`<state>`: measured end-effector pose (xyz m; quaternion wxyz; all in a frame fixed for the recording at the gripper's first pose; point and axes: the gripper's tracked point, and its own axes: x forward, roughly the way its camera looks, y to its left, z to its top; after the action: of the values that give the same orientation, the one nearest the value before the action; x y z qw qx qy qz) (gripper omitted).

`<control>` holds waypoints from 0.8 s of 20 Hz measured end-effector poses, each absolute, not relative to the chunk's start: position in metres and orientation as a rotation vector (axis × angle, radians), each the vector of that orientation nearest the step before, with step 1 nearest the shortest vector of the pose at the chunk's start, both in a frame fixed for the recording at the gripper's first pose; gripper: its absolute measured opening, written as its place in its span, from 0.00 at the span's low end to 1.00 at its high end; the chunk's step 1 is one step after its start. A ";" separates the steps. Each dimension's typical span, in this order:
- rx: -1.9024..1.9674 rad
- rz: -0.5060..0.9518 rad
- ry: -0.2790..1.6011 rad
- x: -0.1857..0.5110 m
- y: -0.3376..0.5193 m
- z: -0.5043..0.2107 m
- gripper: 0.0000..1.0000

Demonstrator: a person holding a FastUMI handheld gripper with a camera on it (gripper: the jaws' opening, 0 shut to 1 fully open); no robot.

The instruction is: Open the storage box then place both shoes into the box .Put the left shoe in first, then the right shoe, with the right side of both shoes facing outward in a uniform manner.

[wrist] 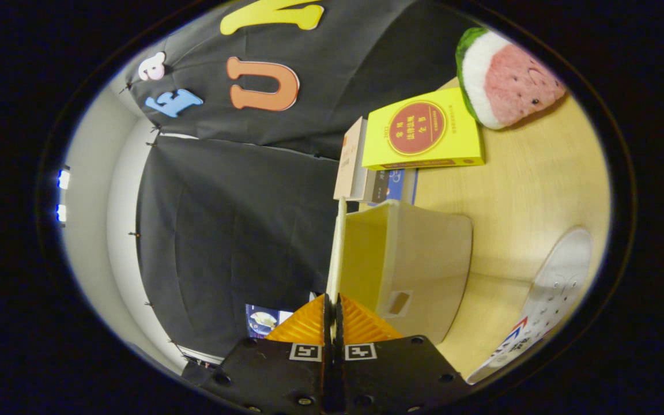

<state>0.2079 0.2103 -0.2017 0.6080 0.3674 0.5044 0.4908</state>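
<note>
1. Storage box (418, 259) is sitting on the wooden desk (539, 190), seen rolled sideways by the tilted camera, with its open mouth facing toward the black booth wall.
2. Its thin pale lid (338, 253) is standing up along the box's rim, edge-on to the camera, and running straight ahead from the fingertips.
3. The gripper (332, 314) is showing its fingers pressed nearly together, and they appear to be pinching the near edge of that lid between them; the contact itself is too tight to see clearly.
4. One white shoe (545, 300) is lying on the desk just beside the box, on the far side from the lid, apart from the fingers.
5. Beyond the box, a yellow book (424, 129) is resting on a small stack of other books (361, 167), and a watermelon plush toy (505, 78) is sitting past them; none of these are touching the box.
6. Judging by this, the opening step is in hand: the lid looks swung up, and no shoe is inside the part of the box that is visible.
7. The next move likely calls for swinging the lid fully clear, letting go of it, then reaching for the left shoe; whether the visible shoe is the left one cannot be told.
</note>
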 end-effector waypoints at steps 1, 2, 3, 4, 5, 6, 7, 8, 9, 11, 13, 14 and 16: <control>0.844 1.128 1.156 0.205 0.215 -0.191 0.00; 0.829 1.123 1.146 0.202 0.222 -0.181 0.00; 0.819 1.118 1.133 0.200 0.228 -0.172 0.00; 0.820 1.119 1.118 0.199 0.236 -0.162 0.00; 0.818 1.117 1.108 0.194 0.243 -0.151 0.00; 0.808 1.115 1.092 0.190 0.252 -0.141 0.00; 0.795 1.106 1.080 0.188 0.261 -0.135 0.00; 0.782 1.092 1.066 0.186 0.271 -0.127 0.00; 0.770 1.087 1.047 0.184 0.281 -0.119 0.00; 0.733 1.077 1.018 0.179 0.305 -0.106 0.01; 0.696 1.067 1.005 0.172 0.331 -0.094 0.01; 0.682 1.063 1.000 0.168 0.345 -0.088 0.01; 0.651 1.047 0.976 0.165 0.370 -0.079 0.05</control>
<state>0.1654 0.3704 -0.0785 0.7067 0.2929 0.4392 0.4711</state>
